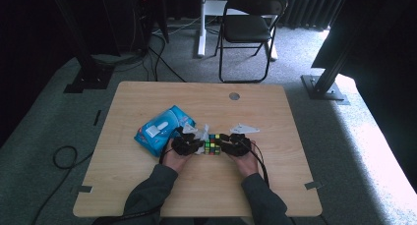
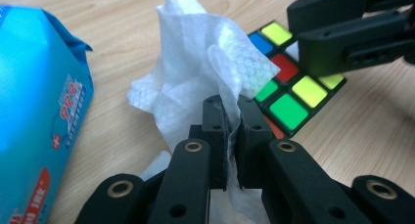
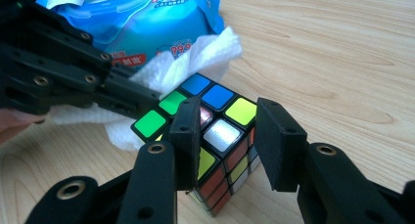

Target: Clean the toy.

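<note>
Wipes pack [image 1: 161,129]: one blue soft pack, lying on the table [image 1: 147,185] at the left, just beside the left hand; a white flap lid on top, closed in the high view.
Writing on the pack: red figures "999" in the left gripper view [image 2: 67,114] and again in the right gripper view [image 3: 177,49]; the smaller print is too blurred to read.
Pack contents: hidden, nothing to be read through the wrapper.
Left gripper [image 2: 233,111]: claw pressed together, pinching one white wipe [image 2: 195,72] between its pads; the wipe stands up crumpled above the jaws and hangs out below them.
Wipe position: it lies against the left side of the cube, between pack and cube.
Cube [image 1: 213,144]: one colour-tiled puzzle cube, standing on the table at mid-front, between the two grippers.
Cube tiles: blue, green, yellow, red and white on show in the gripper views; no lettering seen.
Right gripper [image 3: 227,136]: claw clamped on the cube, one jaw on the top face, the other at the right side.
Count: one pack, one wipe, one cube, two grippers.
Beyond the table: one black folding chair [image 1: 248,28] on the carpet.
</note>
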The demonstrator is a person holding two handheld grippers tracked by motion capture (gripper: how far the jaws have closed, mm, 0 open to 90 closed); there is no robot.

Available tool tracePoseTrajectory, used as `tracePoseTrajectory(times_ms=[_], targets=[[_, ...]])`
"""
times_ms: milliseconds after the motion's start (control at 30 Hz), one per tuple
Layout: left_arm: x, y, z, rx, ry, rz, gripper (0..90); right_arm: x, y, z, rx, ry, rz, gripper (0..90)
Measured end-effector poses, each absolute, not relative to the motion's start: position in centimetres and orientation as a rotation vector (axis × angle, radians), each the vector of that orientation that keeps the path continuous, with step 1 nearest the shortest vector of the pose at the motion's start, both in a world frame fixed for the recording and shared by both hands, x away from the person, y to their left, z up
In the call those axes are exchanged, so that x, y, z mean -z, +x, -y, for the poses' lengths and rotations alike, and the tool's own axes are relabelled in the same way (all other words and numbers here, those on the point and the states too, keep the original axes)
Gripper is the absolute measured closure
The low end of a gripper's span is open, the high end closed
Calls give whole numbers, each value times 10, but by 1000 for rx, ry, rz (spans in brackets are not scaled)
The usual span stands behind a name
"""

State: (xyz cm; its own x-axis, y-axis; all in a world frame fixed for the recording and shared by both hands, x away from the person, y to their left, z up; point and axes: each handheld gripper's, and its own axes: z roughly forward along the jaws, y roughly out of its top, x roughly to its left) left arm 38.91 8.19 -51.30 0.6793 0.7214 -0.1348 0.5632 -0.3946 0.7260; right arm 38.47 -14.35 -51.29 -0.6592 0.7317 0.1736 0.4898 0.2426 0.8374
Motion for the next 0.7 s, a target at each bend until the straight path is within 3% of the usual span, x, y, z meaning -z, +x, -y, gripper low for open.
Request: tracePoseTrajectory(times_ms=[700], targets=[[534,390,-77,-273,2185,-1001,846,513,384,143,-1377,1146,-2260,632]])
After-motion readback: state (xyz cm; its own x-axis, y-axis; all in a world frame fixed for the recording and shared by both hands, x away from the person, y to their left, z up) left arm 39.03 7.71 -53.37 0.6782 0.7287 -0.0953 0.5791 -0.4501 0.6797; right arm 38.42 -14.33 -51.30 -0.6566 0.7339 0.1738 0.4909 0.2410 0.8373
